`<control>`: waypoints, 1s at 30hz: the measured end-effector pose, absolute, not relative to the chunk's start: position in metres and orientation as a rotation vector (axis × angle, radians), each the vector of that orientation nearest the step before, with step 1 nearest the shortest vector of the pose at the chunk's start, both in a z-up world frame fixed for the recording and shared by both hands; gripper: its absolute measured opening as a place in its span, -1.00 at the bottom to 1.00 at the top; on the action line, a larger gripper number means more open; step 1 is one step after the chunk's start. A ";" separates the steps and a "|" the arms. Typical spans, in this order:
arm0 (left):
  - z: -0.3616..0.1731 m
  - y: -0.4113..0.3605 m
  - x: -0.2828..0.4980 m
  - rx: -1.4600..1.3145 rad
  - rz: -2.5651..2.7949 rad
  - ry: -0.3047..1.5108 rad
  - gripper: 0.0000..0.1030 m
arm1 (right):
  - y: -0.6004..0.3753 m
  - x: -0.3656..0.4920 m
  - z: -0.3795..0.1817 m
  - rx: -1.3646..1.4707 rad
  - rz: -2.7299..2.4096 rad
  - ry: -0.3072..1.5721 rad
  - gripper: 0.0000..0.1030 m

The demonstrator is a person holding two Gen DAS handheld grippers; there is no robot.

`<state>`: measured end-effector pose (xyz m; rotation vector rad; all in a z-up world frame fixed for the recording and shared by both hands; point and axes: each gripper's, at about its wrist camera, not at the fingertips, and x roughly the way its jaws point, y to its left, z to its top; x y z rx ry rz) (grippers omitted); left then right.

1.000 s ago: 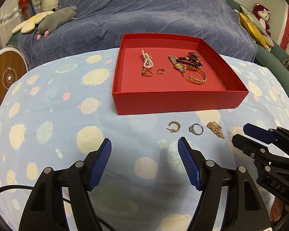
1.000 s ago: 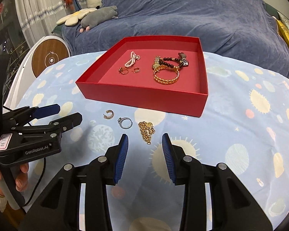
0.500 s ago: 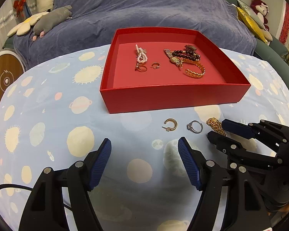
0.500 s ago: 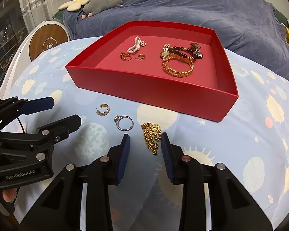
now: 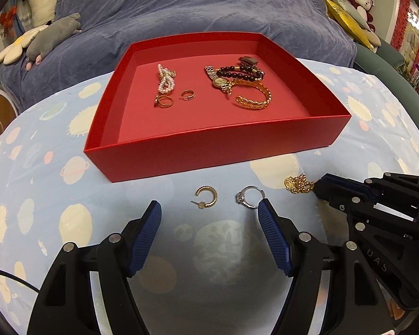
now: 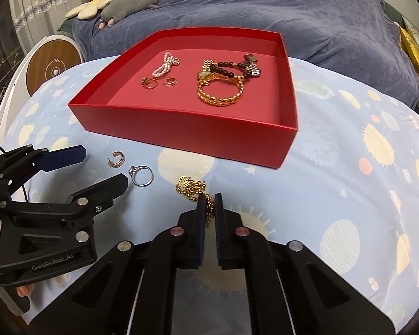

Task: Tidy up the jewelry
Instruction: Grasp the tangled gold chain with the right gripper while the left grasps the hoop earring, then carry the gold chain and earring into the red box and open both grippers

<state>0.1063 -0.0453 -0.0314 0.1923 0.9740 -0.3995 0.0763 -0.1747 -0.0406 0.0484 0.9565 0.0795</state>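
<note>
Progress is judged as more than half complete. The red box sits on the patterned tablecloth and already contains a pearl strand, a gold ring, a small hoop earring, a dark bead bracelet, a watch and a gold bangle.

Three pieces remain on the cloth in front of the box: a gold hoop earring, a silver ring and a gold chain.

The right gripper has its jaws brought together on the near end of the gold chain; the chain lies on the cloth, not yet lifted.

The left gripper hangs just short of the hoop earring and silver ring with its jaws wide apart and nothing between them.

Remaining work, by estimate: carry the chain into the box, then collect the earring and the ring.
</note>
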 end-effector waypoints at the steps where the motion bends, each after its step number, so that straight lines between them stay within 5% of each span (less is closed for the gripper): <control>1: -0.033 -0.048 0.108 0.189 -0.406 0.977 0.34 | -0.177 0.076 -0.040 0.056 0.078 0.957 -0.90; 5: -0.040 -0.058 0.114 0.182 -0.404 0.969 0.27 | -0.179 0.077 -0.040 0.062 0.073 0.960 -0.90; 13: -0.038 -0.058 0.110 0.192 -0.418 0.931 -0.76 | -0.181 0.076 -0.037 0.077 0.089 0.955 -0.90; 30: -0.003 -0.012 0.102 0.088 -0.423 0.933 -0.78 | -0.192 0.052 0.020 0.139 0.128 0.818 -0.90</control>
